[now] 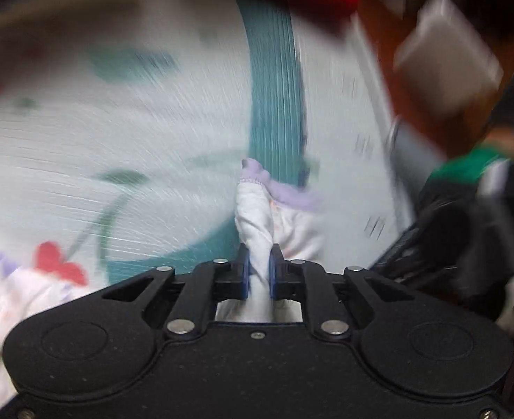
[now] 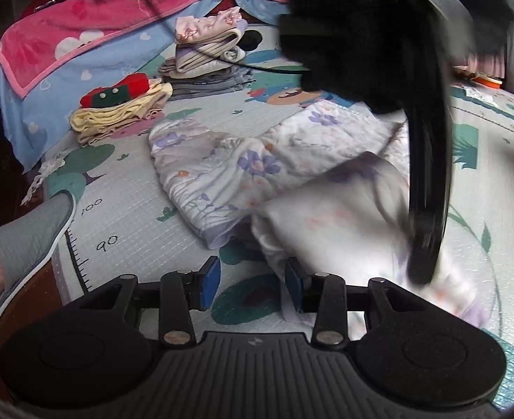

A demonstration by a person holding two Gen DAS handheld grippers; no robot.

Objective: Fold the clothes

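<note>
A white garment with purple flowers [image 2: 243, 160] lies spread and partly bunched on the patterned play mat [image 2: 124, 216]. My left gripper [image 1: 257, 265] is shut on a twisted fold of this garment [image 1: 257, 216], near its lilac hem; that view is blurred by motion. My right gripper [image 2: 253, 282] is open, low over the mat at the garment's near edge, with cloth touching its right finger [image 2: 293, 286]. The left gripper [image 2: 424, 160] shows as a dark blurred shape above the garment in the right wrist view.
Folded stacks sit at the back of the mat: yellow clothes with a red-green item [image 2: 120, 108] and grey and striped clothes [image 2: 204, 56]. A pink and blue blanket [image 2: 75, 42] lies behind. A person's foot in a grey slipper [image 2: 26, 241] stands at the left.
</note>
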